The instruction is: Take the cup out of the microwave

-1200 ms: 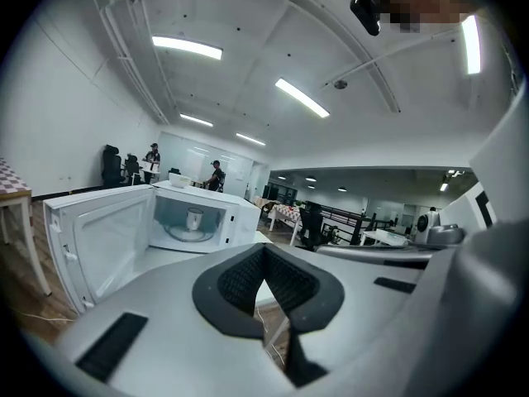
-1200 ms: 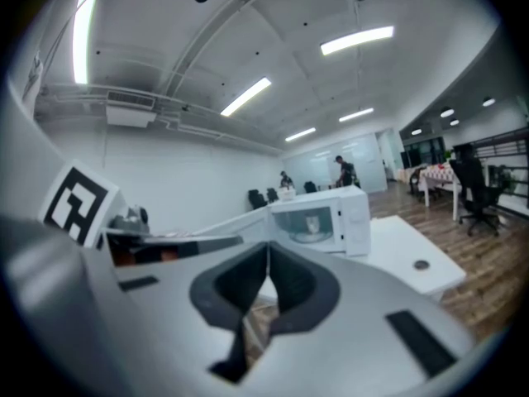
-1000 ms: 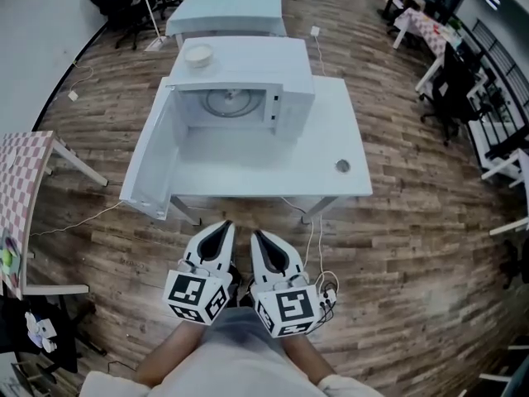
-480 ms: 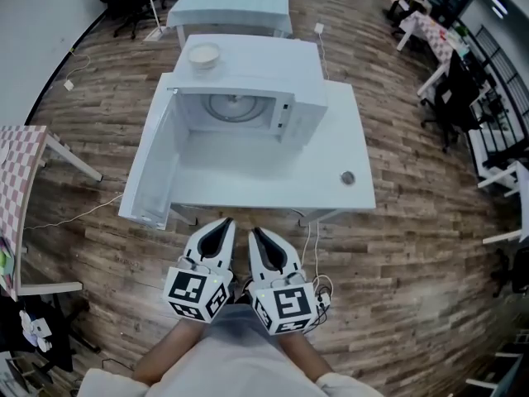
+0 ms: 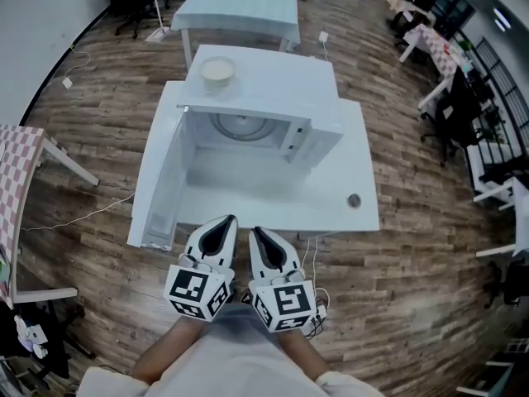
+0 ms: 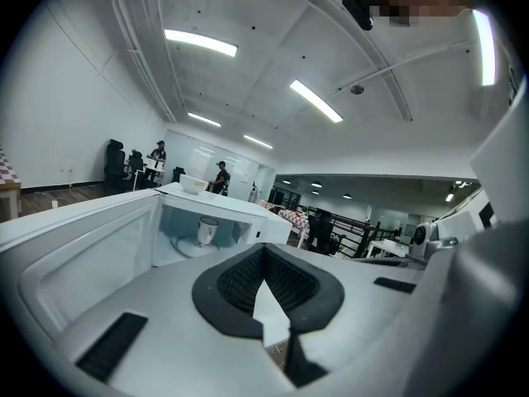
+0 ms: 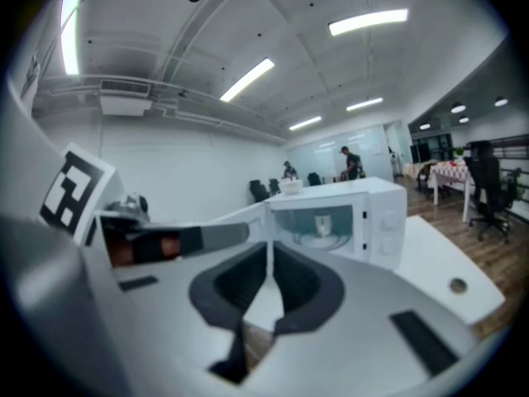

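Note:
A white microwave [image 5: 273,81] stands on a white table [image 5: 355,164] with its door [image 5: 161,180] swung wide open to the left. In the head view only its glass turntable [image 5: 244,126] shows; the roof hides the cup. The left gripper view shows a small white cup [image 6: 207,230] upright on the turntable, and the cup [image 7: 323,224] also shows in the right gripper view. My left gripper [image 5: 226,221] and right gripper [image 5: 254,232] hang side by side before the table's near edge, well short of the microwave. Both are shut and hold nothing.
A cream bowl [image 5: 218,70] rests on top of the microwave. A round cable hole [image 5: 354,199] sits in the table's right part. Another white table [image 5: 240,2] stands behind, a checkered table [image 5: 16,180] at the left, and office chairs [image 5: 463,106] at the right. Cables lie on the wooden floor.
Both grippers and the head have come forward toward the table; their tips now reach its near edge. The jaws stayed shut.

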{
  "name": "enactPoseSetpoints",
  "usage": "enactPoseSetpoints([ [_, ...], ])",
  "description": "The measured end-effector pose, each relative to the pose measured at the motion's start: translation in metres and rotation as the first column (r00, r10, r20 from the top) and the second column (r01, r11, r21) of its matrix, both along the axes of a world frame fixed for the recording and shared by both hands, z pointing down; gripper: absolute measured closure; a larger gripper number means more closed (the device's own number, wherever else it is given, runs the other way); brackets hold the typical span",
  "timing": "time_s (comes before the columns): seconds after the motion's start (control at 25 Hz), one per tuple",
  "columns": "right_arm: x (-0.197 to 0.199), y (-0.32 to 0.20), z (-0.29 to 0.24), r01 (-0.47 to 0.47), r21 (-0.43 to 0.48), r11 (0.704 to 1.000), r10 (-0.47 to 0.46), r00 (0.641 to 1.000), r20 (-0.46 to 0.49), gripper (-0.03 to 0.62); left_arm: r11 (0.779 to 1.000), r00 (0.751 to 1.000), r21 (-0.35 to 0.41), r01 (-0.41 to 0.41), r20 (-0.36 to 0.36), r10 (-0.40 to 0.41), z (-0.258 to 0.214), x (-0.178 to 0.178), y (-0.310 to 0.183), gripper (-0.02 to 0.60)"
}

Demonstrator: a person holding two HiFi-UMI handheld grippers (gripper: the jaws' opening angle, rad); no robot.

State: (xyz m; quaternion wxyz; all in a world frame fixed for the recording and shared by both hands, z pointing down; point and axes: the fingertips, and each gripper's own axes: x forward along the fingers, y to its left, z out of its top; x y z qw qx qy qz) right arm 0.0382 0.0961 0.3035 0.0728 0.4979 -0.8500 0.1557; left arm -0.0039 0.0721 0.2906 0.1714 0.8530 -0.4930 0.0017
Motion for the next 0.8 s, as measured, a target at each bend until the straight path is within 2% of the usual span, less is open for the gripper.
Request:
enactPoseSetpoints([
  [0.6, -0.039, -0.049, 0.003, -0.062, 0.014, 0.998, 0.062, 0.998, -0.024, 0.569, 0.998, 0.998, 0.038, -0.047, -0.028, 0.049, -0.003, -0.036, -0.050, 0.572],
  [0.8, -0.039, -0.061, 0.012, -0.083, 0.006, 0.997, 0.083, 0.996, -0.026, 0.569, 0.997, 0.999, 0.070, -0.018, -0.037, 0.021, -0.004, -0.042, -0.059, 0.572],
])
